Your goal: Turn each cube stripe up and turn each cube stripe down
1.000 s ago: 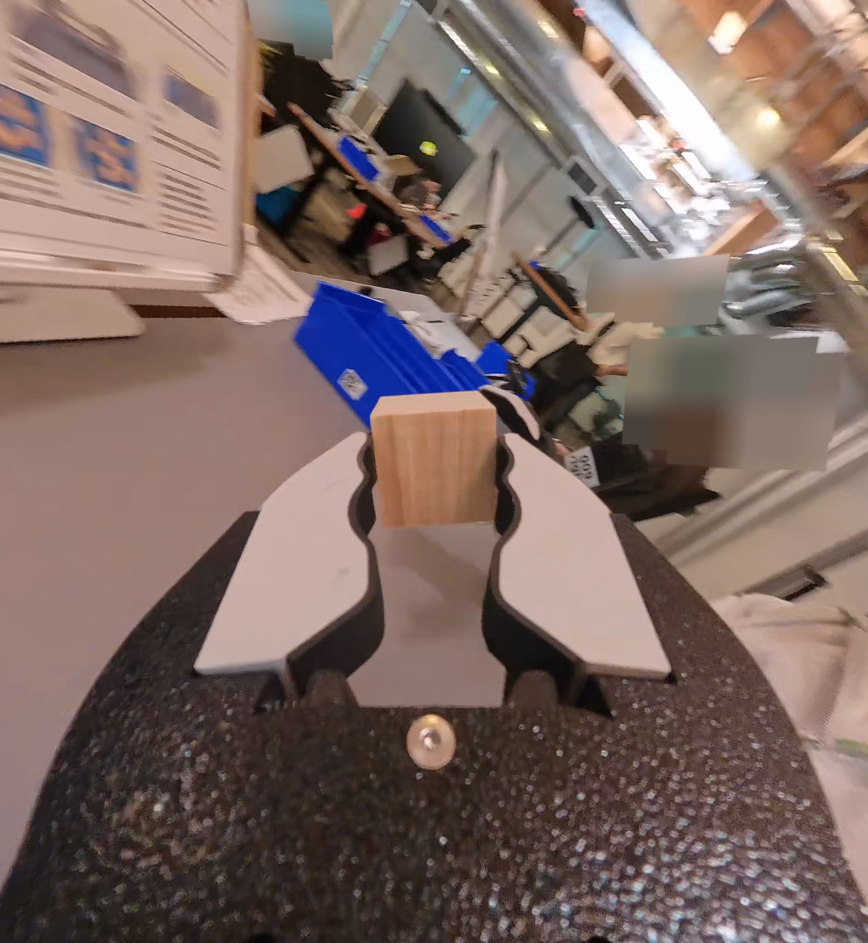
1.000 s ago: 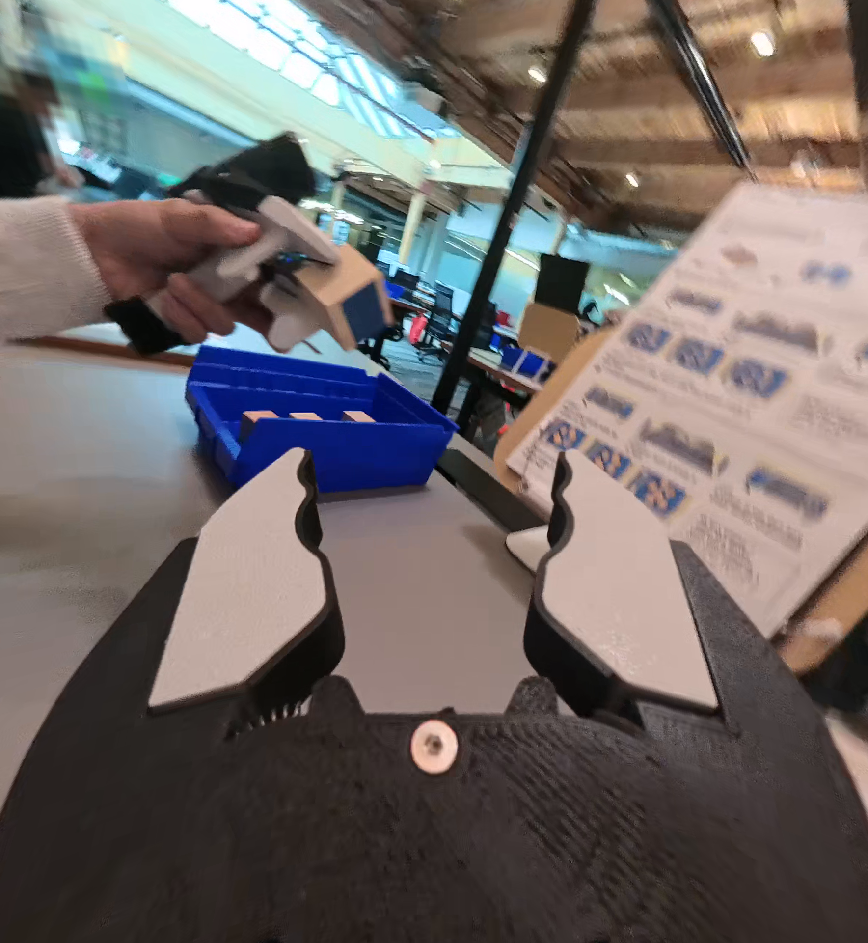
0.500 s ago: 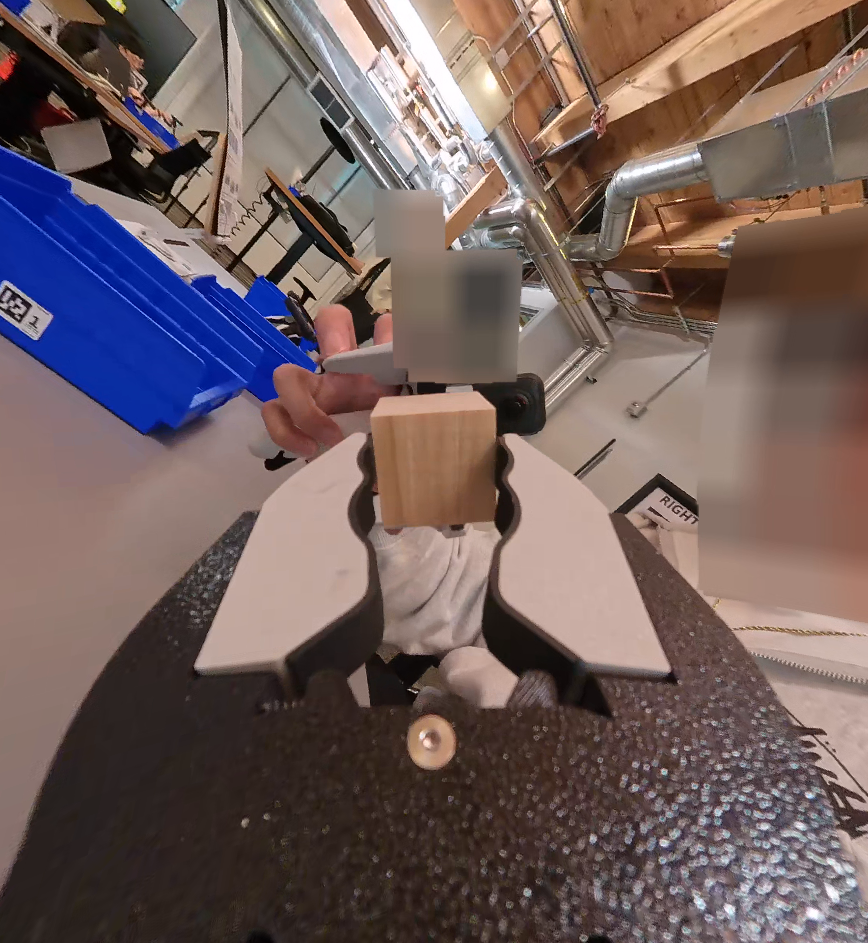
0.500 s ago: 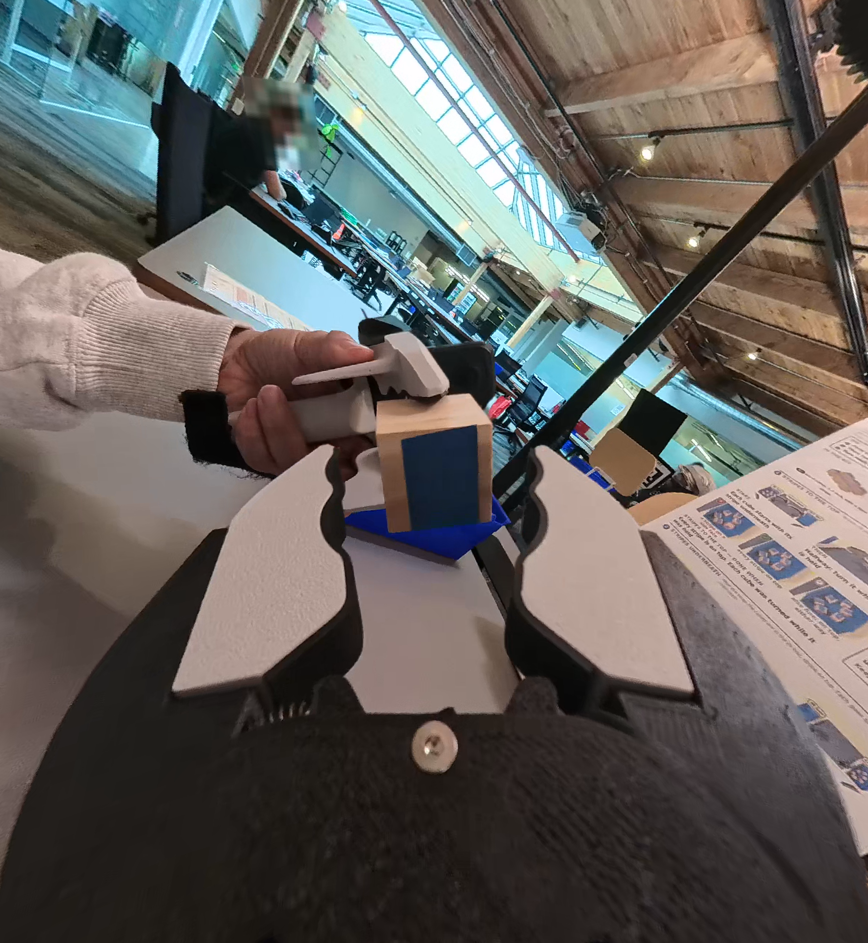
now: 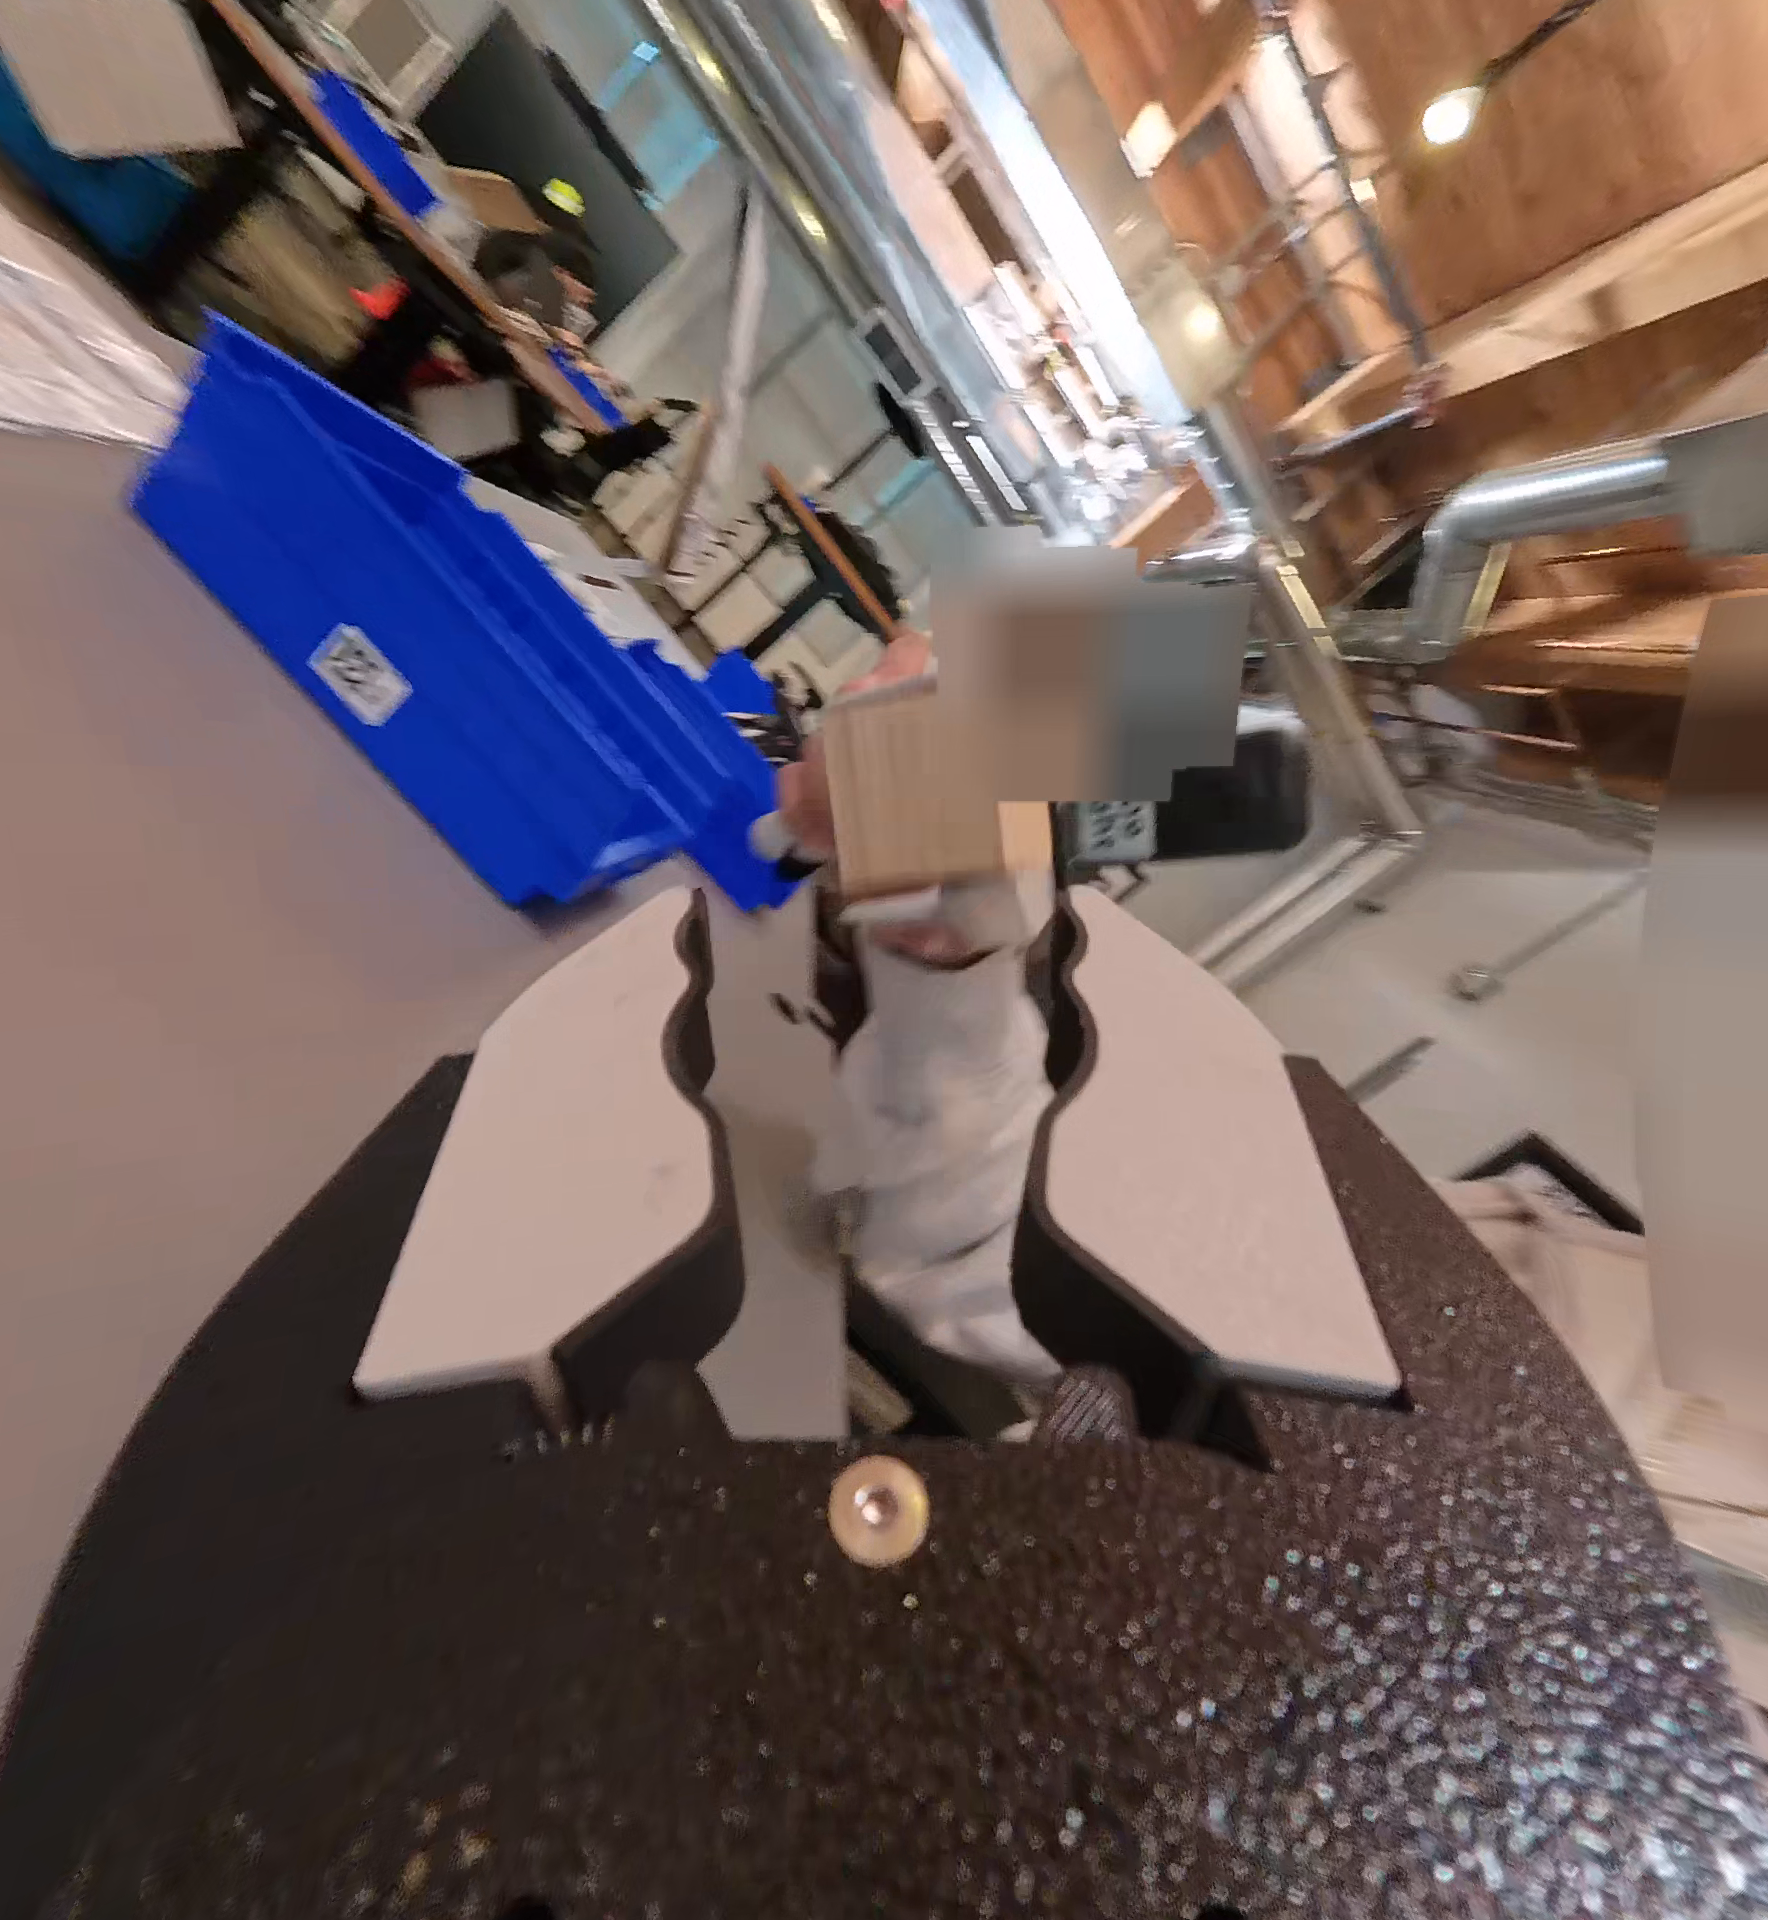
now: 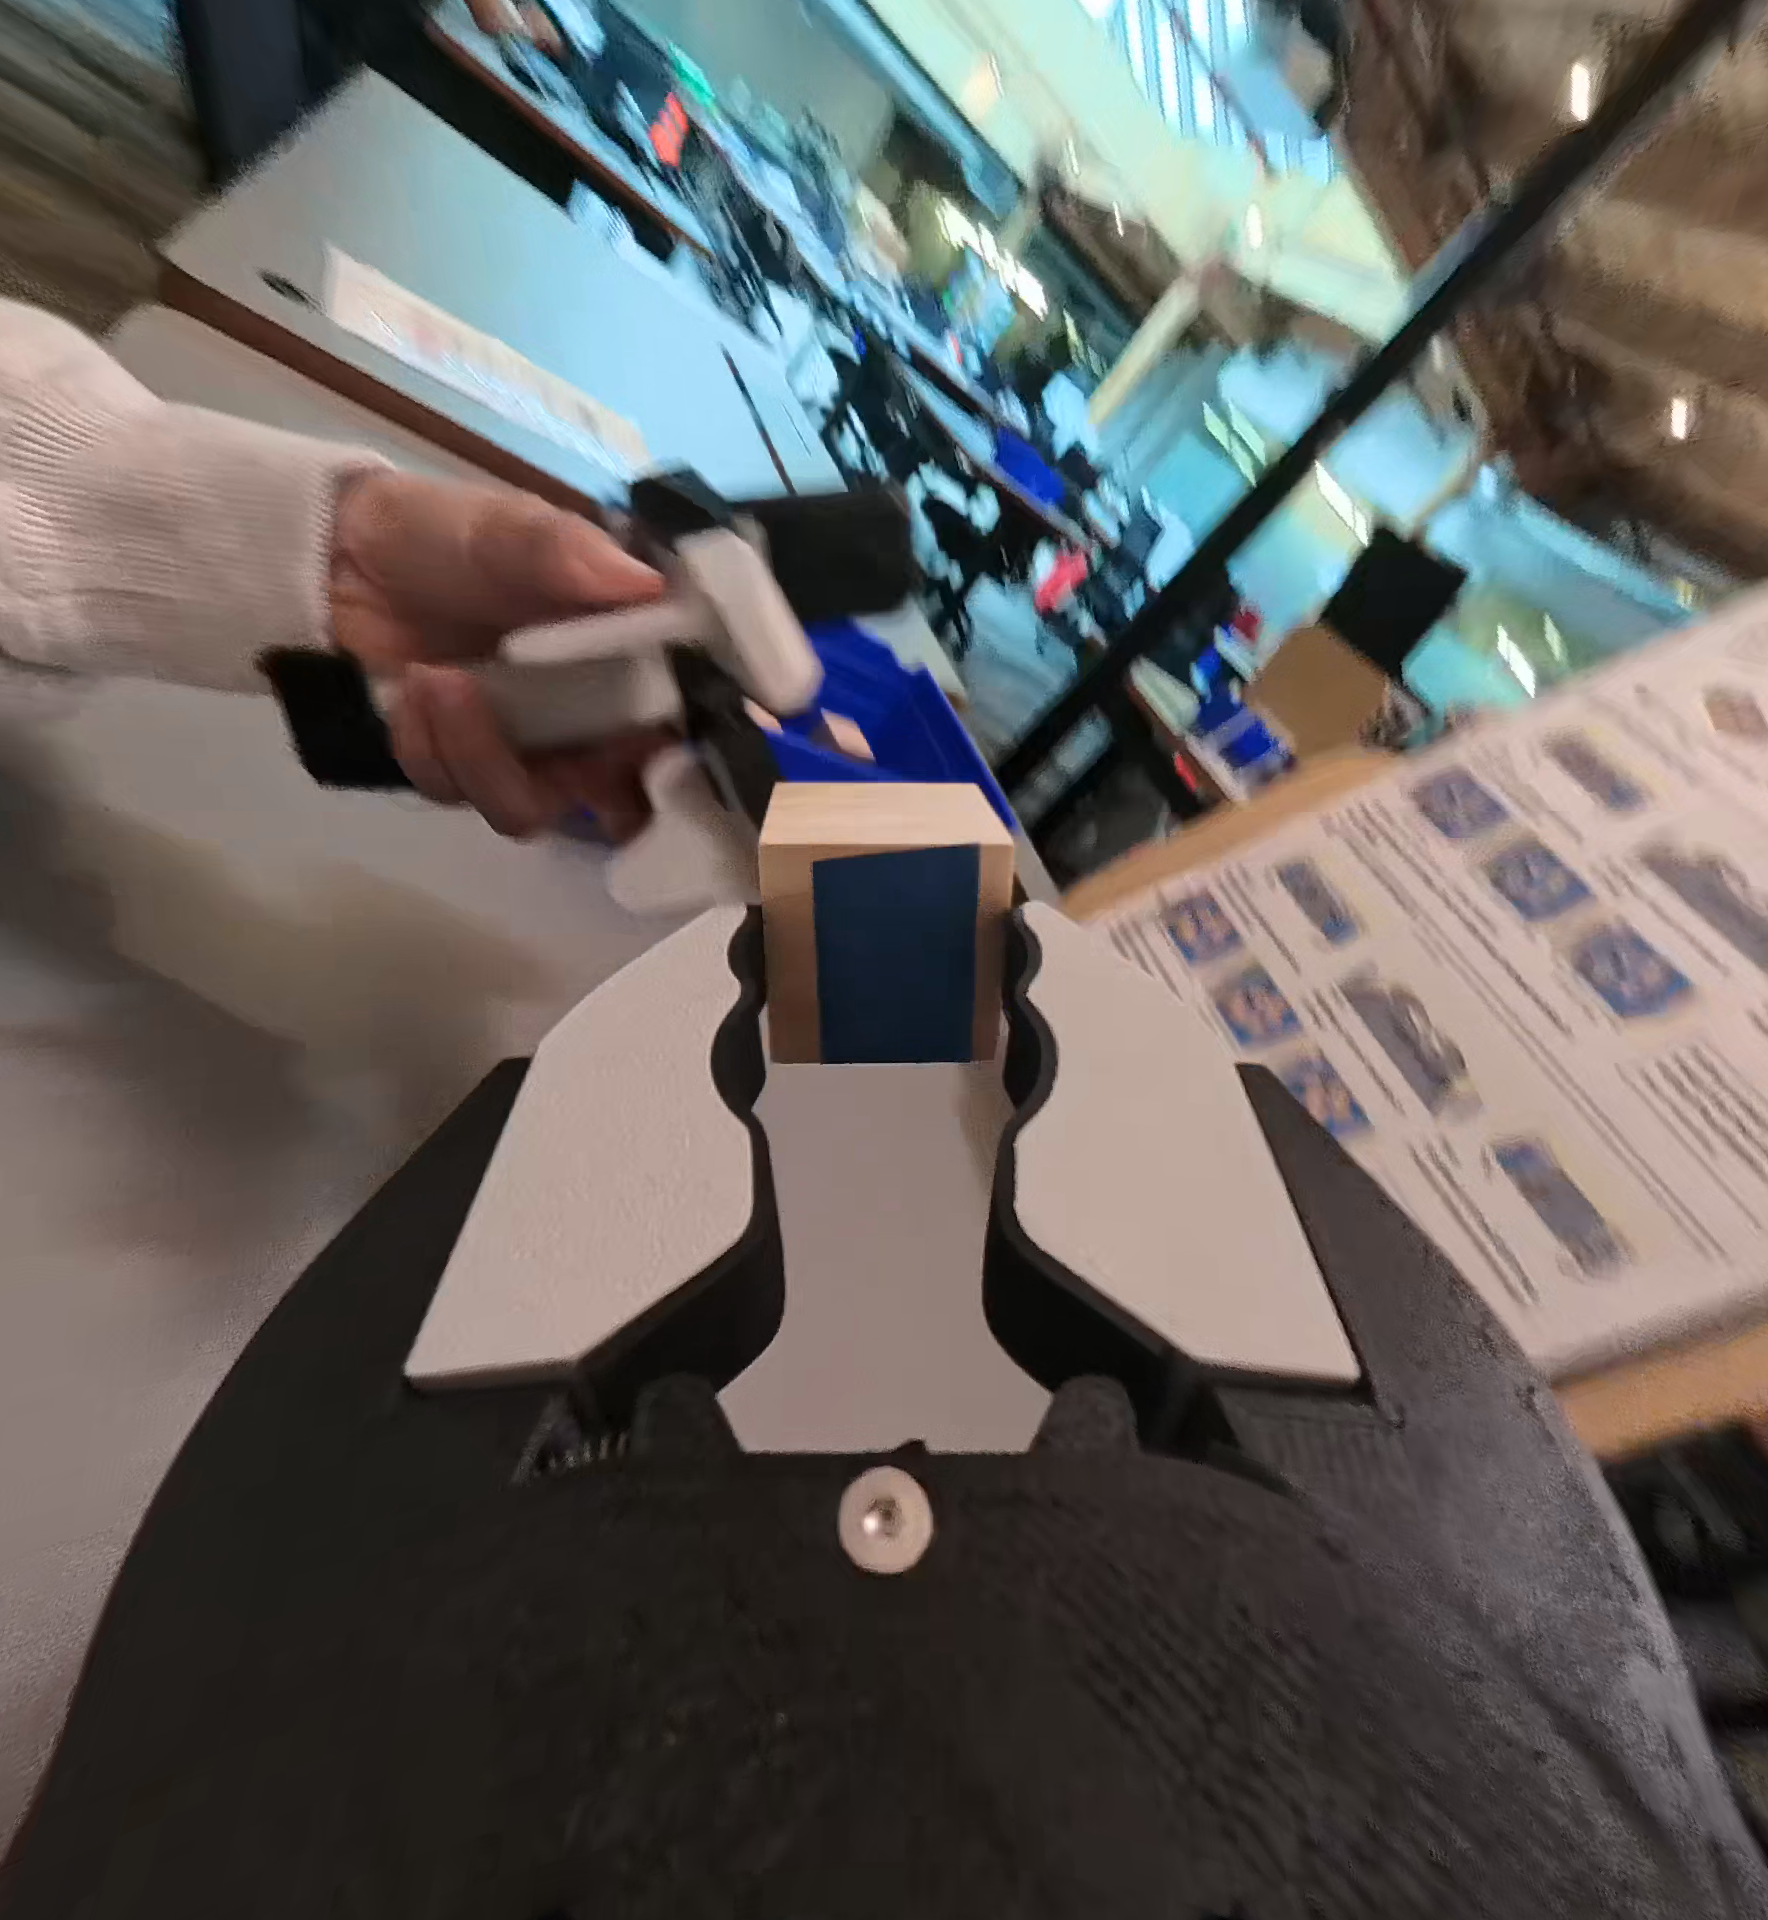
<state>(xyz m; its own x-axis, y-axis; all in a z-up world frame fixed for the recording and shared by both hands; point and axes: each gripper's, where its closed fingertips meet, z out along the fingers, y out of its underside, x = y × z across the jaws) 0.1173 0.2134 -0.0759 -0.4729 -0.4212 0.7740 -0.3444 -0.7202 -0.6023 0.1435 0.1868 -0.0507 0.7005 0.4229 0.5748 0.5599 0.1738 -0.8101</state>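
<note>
Right gripper [image 6: 885, 961] is pinching the cube [image 6: 885, 940] at its fingertips, up in the air, blue stripe [image 6: 895, 951] facing our camera. Only the right wrist view shows that stripe; from the left wrist view we just get bare wood on the cube [image 5: 911, 805], partly behind a blur patch. Left gripper [image 5: 875, 925] is spread with nothing in it, just short of the cube. Blue bin [image 5: 423, 634] sits off to its left on the grey table [image 5: 132, 935], lots of bare tabletop nearby. Poster [image 6: 1482, 997] is close on the right.
</note>
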